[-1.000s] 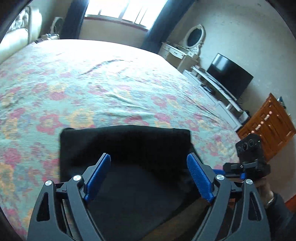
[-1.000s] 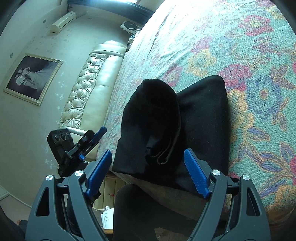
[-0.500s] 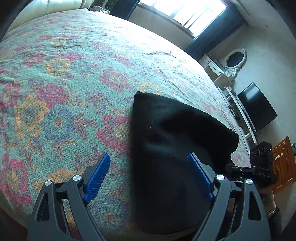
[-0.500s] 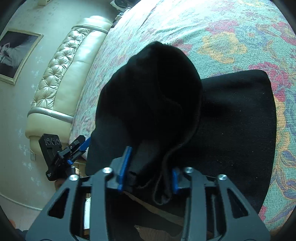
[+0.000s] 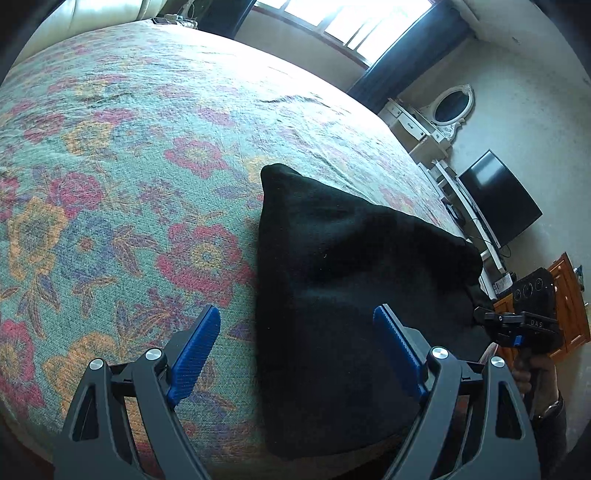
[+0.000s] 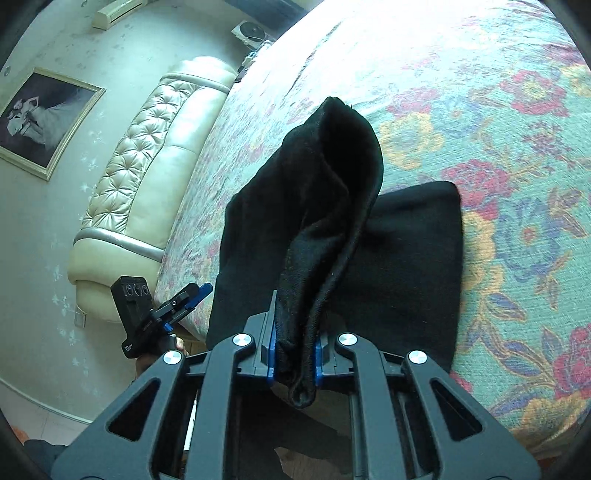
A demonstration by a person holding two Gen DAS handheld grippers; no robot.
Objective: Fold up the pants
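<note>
Black pants (image 5: 343, 280) lie folded at the near edge of the floral bedspread (image 5: 129, 184). My left gripper (image 5: 295, 350) is open, its blue pads astride the left edge of the pants, holding nothing. My right gripper (image 6: 294, 354) is shut on the near edge of the pants (image 6: 332, 206) and lifts a fold of cloth up off the lower layer. The right gripper also shows in the left wrist view (image 5: 524, 317) at the right end of the pants. The left gripper shows in the right wrist view (image 6: 173, 306) off the bed's edge.
A cream tufted headboard (image 6: 147, 177) stands at the left of the bed. A TV (image 5: 498, 206), a white dresser with an oval mirror (image 5: 443, 114) and a wooden cabinet (image 5: 565, 306) line the far wall. A window (image 5: 351, 22) is behind the bed.
My right gripper has closed on the near edge of the pants and raised a fold. My left gripper has swung left, from over the pants to their left edge.
</note>
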